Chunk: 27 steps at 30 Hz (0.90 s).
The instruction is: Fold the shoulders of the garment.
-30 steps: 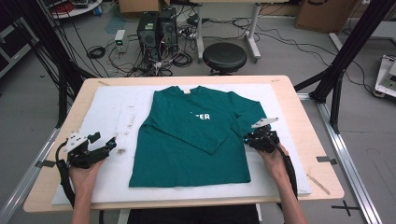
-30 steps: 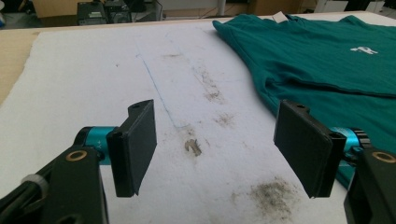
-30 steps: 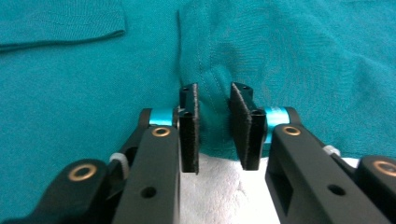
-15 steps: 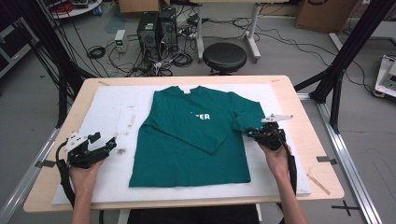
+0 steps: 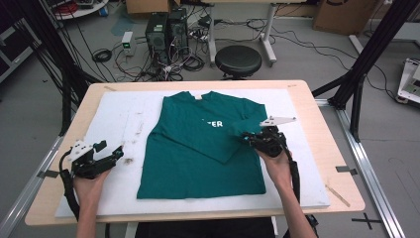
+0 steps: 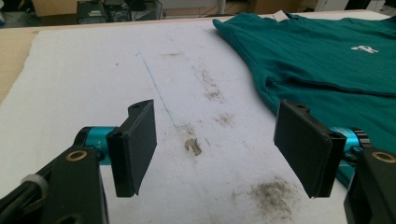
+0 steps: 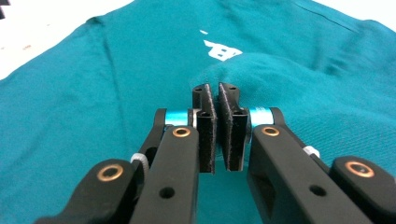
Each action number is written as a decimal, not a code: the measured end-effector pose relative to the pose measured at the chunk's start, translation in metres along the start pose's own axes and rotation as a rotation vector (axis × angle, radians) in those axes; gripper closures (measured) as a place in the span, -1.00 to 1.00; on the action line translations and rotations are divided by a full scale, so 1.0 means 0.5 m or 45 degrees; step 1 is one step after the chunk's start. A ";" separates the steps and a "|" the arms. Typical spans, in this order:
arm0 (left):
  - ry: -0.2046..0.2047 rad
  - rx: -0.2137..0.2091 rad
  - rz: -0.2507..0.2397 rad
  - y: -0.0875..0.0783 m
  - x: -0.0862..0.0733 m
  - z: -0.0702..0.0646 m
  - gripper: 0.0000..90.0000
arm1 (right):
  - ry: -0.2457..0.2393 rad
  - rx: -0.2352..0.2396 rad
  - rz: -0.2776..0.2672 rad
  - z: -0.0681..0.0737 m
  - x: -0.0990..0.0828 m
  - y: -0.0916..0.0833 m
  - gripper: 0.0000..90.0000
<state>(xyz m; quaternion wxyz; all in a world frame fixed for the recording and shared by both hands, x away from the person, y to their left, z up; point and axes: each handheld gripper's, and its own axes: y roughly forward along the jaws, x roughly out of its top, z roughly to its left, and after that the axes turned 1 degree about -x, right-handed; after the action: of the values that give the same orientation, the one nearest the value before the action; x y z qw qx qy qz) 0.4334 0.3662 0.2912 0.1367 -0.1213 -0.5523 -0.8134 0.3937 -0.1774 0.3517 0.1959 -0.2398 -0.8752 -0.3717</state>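
— Where's the dark green cotton T-shirt (image 5: 198, 148)?
— Flat on the white foam mat (image 5: 119, 114), collar away from the person. The right gripper (image 5: 246, 138) pinches its right sleeve, folding toward the chest.
— And the left gripper (image 5: 118, 153)?
— Jaws wide, empty, just beside the shirt's left edge.

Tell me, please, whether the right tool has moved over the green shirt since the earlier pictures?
Yes. The right tool, shut on the sleeve, has shifted left from near the green shirt's right edge toward its white lettering.
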 end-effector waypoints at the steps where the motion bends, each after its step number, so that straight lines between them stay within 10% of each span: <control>1: 0.000 0.000 0.000 0.000 0.000 0.000 -0.34 | -0.012 0.011 -0.001 0.010 0.006 0.005 0.93; 27: -0.008 -0.001 -0.002 0.001 0.000 0.000 -0.34 | -0.062 0.202 0.005 0.157 0.062 0.136 0.93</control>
<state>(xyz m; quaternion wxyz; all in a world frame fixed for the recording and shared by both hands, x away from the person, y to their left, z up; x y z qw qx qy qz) 0.4336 0.3662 0.2914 0.1344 -0.1233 -0.5525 -0.8133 0.3943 -0.0693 0.3548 0.1935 -0.2341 -0.9059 -0.2950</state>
